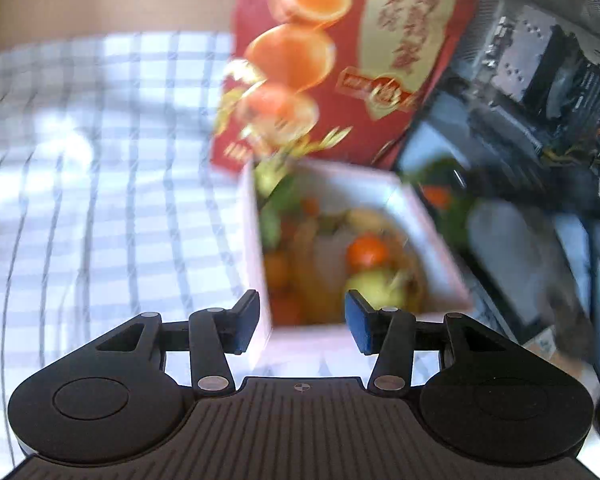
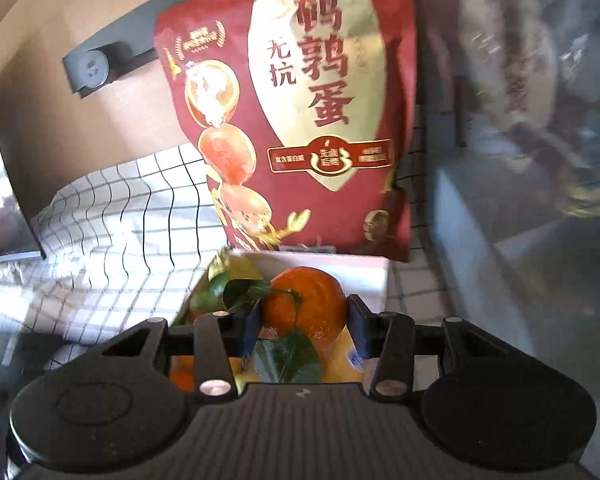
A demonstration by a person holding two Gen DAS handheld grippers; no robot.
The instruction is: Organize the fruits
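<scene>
Right wrist view is showing the right claw [image 2: 303,322] gripping an orange [image 2: 306,300] between its two pads, with green leaves [image 2: 288,356] hanging from the stem in front of it. The orange is sitting just above a white box [image 2: 374,280] that is holding other fruit, including a yellow-green piece [image 2: 236,270] at the far left corner. A red snack bag [image 2: 300,112] with gold lettering is standing upright right behind the box, on a checked cloth [image 2: 112,216] covering the worktop.

Left wrist view is blurring heavily. The left claw [image 1: 302,322] is hanging with its pads spread apart and nothing between them, above the near edge of the box [image 1: 256,256]. Inside the box, an orange fruit [image 1: 366,252] and a green one [image 1: 374,284] are lying among other pieces too smeared to name. The red bag [image 1: 340,60] is leaning behind the box, and the checked cloth [image 1: 100,200] is stretching out to the left.
</scene>
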